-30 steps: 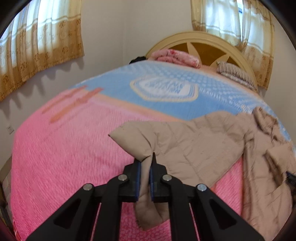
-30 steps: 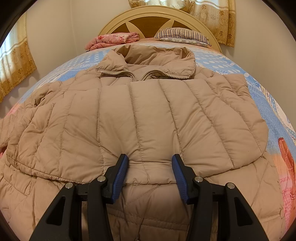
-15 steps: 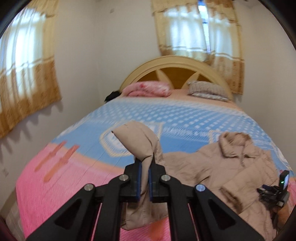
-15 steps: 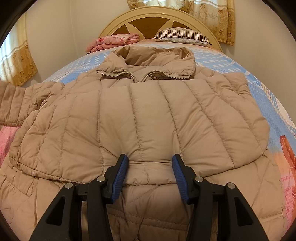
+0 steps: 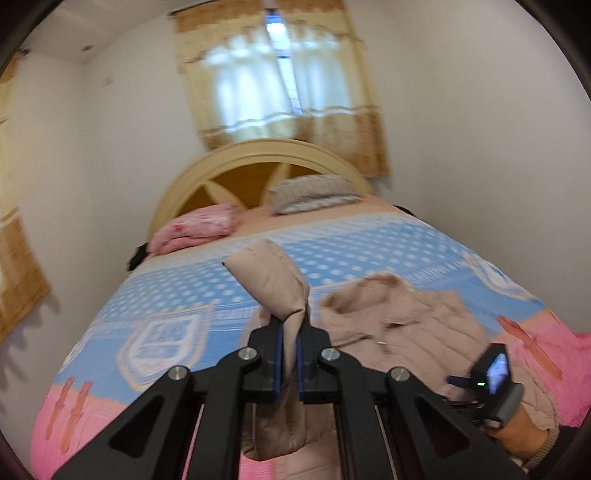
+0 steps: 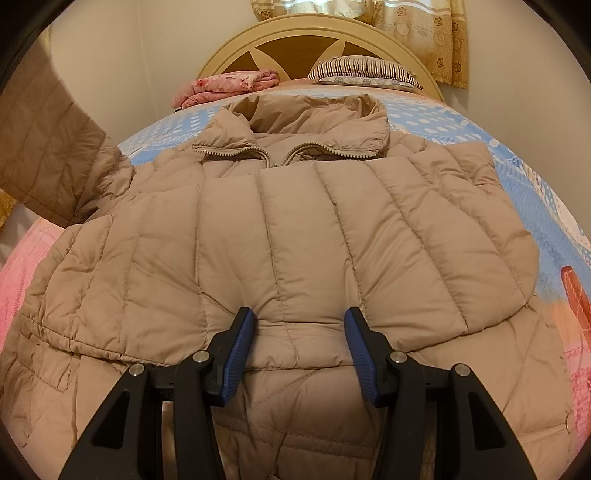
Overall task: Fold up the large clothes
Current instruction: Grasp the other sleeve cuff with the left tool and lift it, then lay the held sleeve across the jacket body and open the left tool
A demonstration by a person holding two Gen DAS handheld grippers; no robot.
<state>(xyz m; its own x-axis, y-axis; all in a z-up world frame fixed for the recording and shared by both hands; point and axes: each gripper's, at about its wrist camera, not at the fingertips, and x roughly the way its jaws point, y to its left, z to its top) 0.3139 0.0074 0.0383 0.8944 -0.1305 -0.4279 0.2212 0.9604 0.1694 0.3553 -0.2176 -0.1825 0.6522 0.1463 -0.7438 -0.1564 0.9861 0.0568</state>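
Beige quilted jacket (image 6: 295,236) spread flat on the bed (image 6: 480,122), collar toward the headboard (image 6: 317,33), zipper partly undone below the collar. Left gripper (image 5: 289,328) clenched on the jacket's sleeve (image 5: 273,280), jaws pressed together with the cloth pinched between them; cuff end standing up above the jaws, the rest of the sleeve hanging down below them, clear of the bedspread. Same sleeve seen at the left edge of the right wrist view, lifted off the bed and stretched away from the shoulder. Right gripper (image 6: 298,325) released, jaws standing apart, tips resting on or just above the folded lower part of the jacket body, a puffed panel lying between them without being pinched. Right gripper also visible at the lower right of the left wrist view, over the jacket, with a hand (image 5: 524,435) behind it. Pink folded blanket (image 6: 229,85) and striped pillow (image 6: 365,72) by the headboard, well apart from the jacket. Curtains (image 5: 280,92) behind.
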